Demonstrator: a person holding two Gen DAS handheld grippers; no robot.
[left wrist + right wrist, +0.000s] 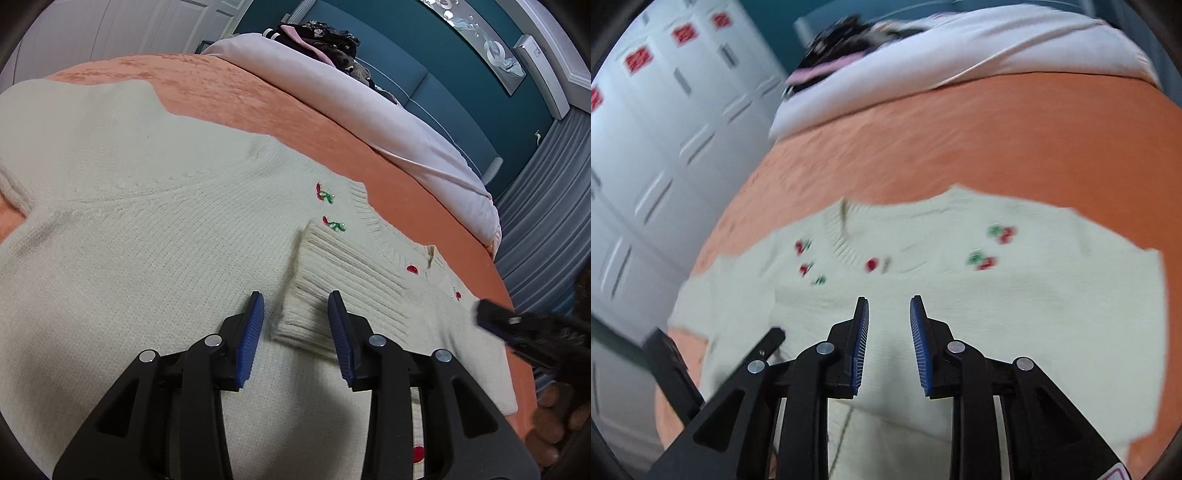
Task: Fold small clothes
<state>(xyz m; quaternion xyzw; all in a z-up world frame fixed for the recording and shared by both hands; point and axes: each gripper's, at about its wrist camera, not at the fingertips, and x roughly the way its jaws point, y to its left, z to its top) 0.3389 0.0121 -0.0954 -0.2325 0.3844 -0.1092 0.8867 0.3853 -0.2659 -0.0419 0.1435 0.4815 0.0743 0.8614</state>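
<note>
A cream knit sweater with small red and green cherry stitching lies flat on the orange bedspread. One sleeve is folded in over its body, and the ribbed cuff ends near the neckline. My left gripper is open just above that cuff; the cuff's edge lies between the blue pads, which do not press on it. The right gripper shows blurred at the right edge, over the sweater's shoulder. In the right wrist view my right gripper is open above the sweater below its neckline, with nothing between its fingers.
A pale pink duvet is bunched at the far side of the bed, with a heap of dark clothes on it. Behind stand a teal headboard, grey curtains and white wardrobe doors. Orange bedspread lies bare beyond the sweater.
</note>
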